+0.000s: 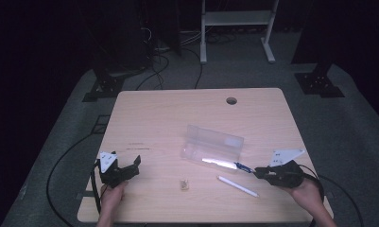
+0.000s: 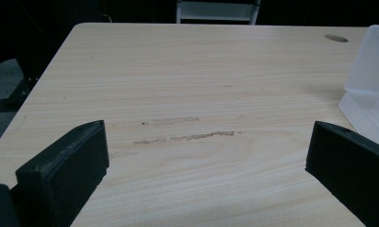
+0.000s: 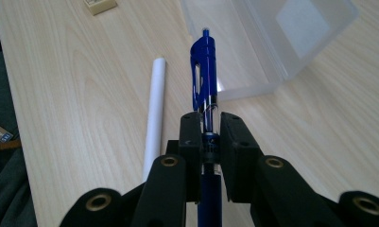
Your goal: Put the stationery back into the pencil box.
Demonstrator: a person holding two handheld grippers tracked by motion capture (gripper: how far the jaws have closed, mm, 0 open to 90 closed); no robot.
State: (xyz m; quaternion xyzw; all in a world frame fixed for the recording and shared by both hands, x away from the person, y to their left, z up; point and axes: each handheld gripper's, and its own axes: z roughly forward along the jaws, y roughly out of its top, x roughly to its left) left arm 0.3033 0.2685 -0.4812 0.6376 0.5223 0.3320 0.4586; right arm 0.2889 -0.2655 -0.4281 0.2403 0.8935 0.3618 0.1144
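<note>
Gripping a blue clear-barrelled pen [image 3: 203,71], the right gripper [image 3: 211,124] was seen above the pale wooden table [image 1: 159,118].
The pen was pointed towards the clear plastic box [image 1: 212,146]; the left gripper [image 2: 206,156] was held wide, with nothing between its jaws.

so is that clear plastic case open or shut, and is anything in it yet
Open and empty: the clear case lies with its lid tipped up and nothing inside. The blue pen is outside it, clamped in the right gripper.

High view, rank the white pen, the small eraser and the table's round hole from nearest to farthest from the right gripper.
From the right gripper:
1. White pen, lying just to its left.
2. Small eraser, farther left, near the front edge.
3. Round hole, at the table's far edge.
</note>
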